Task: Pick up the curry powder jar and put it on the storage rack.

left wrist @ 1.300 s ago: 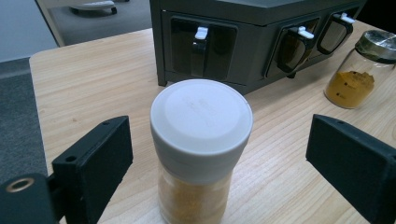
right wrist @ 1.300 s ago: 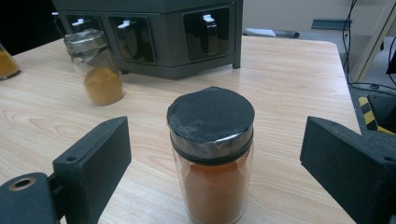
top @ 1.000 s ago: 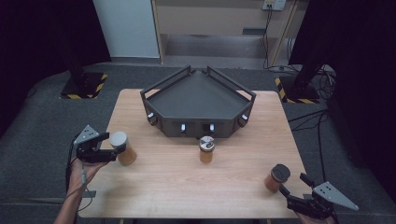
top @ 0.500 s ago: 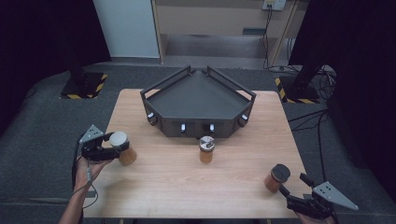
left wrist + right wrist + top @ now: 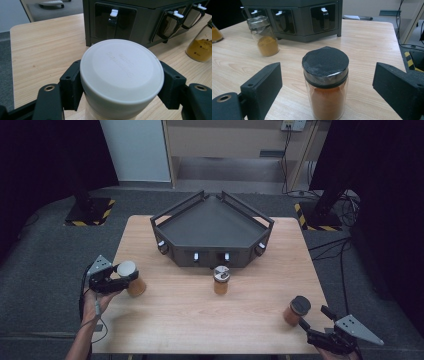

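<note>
While your left gripper pinches only the white lid of the spice jar at the table's 8 o'clock, lifting may loosen it; your right gripper stands spread around the black-lidded jar.

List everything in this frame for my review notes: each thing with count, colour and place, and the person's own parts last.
White-lidded jar: one, white lid, pale glass body, near the table's left edge, gripped at the lid.
Silver-lidded jar: one, yellow-orange powder, mid-table, just in front of the rack.
Black-lidded jar: one, orange-red powder, near the table's right front corner, standing free.
Rack: one, dark grey, angular with a flat top tray and white-tabbed front slots, at the table's far middle.
Table: one, light wood.
Left gripper: one, black; its jaws have just been closing and now clamp the white lid.
Right gripper: one, black, jaws wide apart either side of the black-lidded jar, not touching it.
Forearm: one, bottom left.
</note>
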